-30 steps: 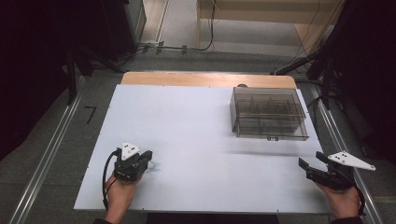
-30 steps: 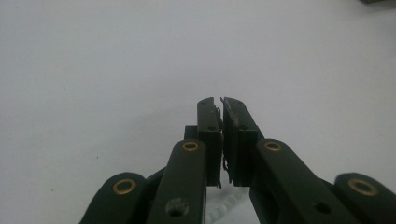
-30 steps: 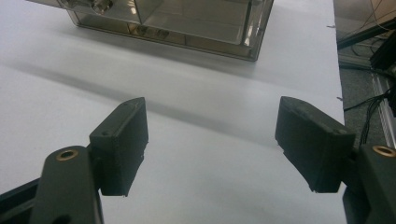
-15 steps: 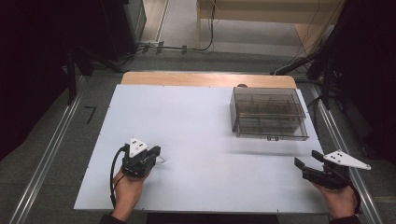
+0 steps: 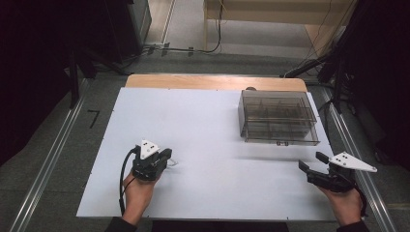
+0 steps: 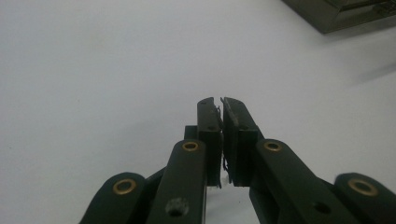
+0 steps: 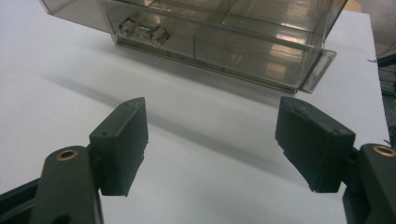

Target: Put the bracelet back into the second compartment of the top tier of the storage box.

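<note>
1. Your left tongs [image 5: 167,155] sit low over the near-left part of the desk, held from behind by your left hand [image 5: 139,193]. In the left gripper view [image 6: 222,103] the two black jaws are pressed together with only a hairline gap; a thin, pale sliver shows between them near the base, too small to identify, so you cannot tell whether they grip anything.
2. A small pale speck [image 5: 172,163] lies on the sheet just beside the left tongs' tips in the high view; what it is cannot be made out.
3. Your right tongs [image 5: 310,162] are near the right edge of the desk, held by your right hand [image 5: 345,205], with the grey three-cornered plate [image 5: 353,162] on top. In the right gripper view [image 7: 212,140] the jaws stand wide apart with nothing between them but bare white surface.
4. The clear plastic drawer box [image 5: 277,117] rests on the far-right part of the desk. It lies ahead of the right tongs, apart from them, and well apart from the left tongs.
5. In the right gripper view the box [image 7: 224,32] shows inner dividers and a clear knob [image 7: 142,30] on its front, facing the tongs.
6. The white desk [image 5: 203,121] carries all of this; a strip of wood [image 5: 212,82] shows along its far edge.
</note>
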Motion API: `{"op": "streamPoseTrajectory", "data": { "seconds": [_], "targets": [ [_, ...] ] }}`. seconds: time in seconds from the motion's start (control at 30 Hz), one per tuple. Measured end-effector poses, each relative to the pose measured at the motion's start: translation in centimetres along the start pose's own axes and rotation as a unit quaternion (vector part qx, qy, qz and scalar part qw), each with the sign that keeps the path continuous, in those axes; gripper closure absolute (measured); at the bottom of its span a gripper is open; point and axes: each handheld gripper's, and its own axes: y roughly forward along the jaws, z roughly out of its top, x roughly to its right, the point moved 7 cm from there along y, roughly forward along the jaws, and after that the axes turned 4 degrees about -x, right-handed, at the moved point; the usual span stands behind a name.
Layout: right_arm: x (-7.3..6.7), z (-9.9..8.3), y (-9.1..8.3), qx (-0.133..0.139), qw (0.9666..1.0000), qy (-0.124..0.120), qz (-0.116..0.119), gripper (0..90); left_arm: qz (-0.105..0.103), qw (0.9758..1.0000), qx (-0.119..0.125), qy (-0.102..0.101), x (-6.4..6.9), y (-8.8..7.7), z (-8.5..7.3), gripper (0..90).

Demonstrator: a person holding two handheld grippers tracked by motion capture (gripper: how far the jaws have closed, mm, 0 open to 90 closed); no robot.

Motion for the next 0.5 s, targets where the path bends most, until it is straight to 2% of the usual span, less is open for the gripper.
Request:
{"op": "streamPoseTrajectory", "data": {
  "seconds": [0.37, 0.5],
  "targets": [
    [-1.5, 1.0, 1.0, 0.002, 0.9997, -0.016, 0.018, 23.6, -0.014, 0.9999, 0.002, 0.004, 1.2, 1.1, 1.1, 86.8],
    [-2.5, 1.5, 1.6, 0.001, 0.9993, -0.026, 0.028, 23.7, -0.019, 0.9998, 0.003, 0.007, 1.8, 1.5, 1.5, 86.8]
  ]
}}
